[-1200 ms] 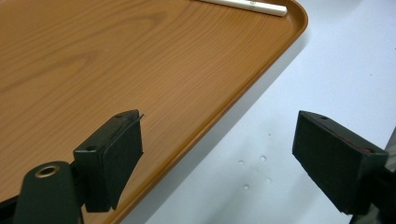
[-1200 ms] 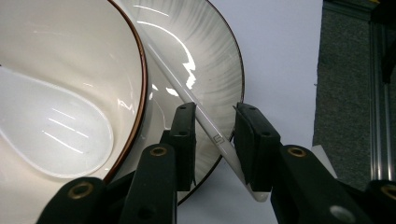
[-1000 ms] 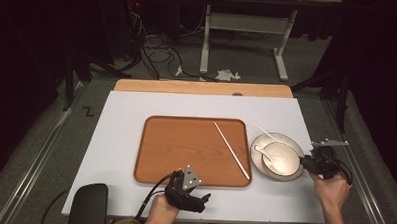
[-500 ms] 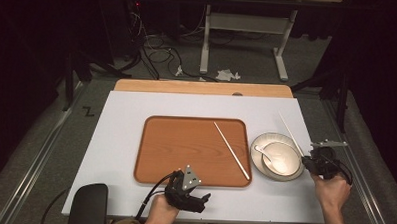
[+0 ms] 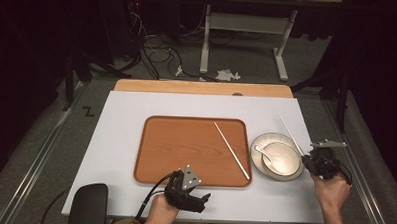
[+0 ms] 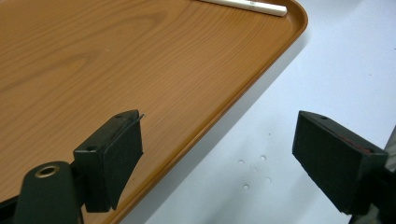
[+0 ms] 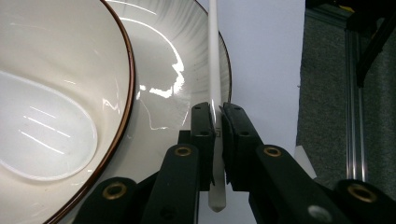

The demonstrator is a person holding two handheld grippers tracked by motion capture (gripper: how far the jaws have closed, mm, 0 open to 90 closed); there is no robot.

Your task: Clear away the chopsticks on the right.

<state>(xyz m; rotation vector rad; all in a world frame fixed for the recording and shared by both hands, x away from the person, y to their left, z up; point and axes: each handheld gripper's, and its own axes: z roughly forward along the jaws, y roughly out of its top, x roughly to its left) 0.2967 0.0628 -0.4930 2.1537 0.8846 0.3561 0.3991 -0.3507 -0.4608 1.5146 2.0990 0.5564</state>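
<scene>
White covering lay over the counter, with a wooden edge along its far side and dark floor with cables and a metal stand beyond. On the floor to the counter's left a mark like the letter Z could be read; no other writing was legible.

At the near left, the left gripper rested in the person's left hand just before the near rim of the tray. In the left gripper view its fingers stood released and wide apart, one over the tray's edge, the other over the white surface, grasping nothing.

The tray was a brown, wood-grained rectangle with rounded corners, bare except for one white chopstick lying aslant at its right side.

Just beside the tray's right rim sat a white plate with a dark rim, carrying a bowl with a white spoon in it.

At the right, the right gripper, held by the right hand, had its fingers clenched on a second white chopstick, which ran up and away past the plate's right edge.
</scene>
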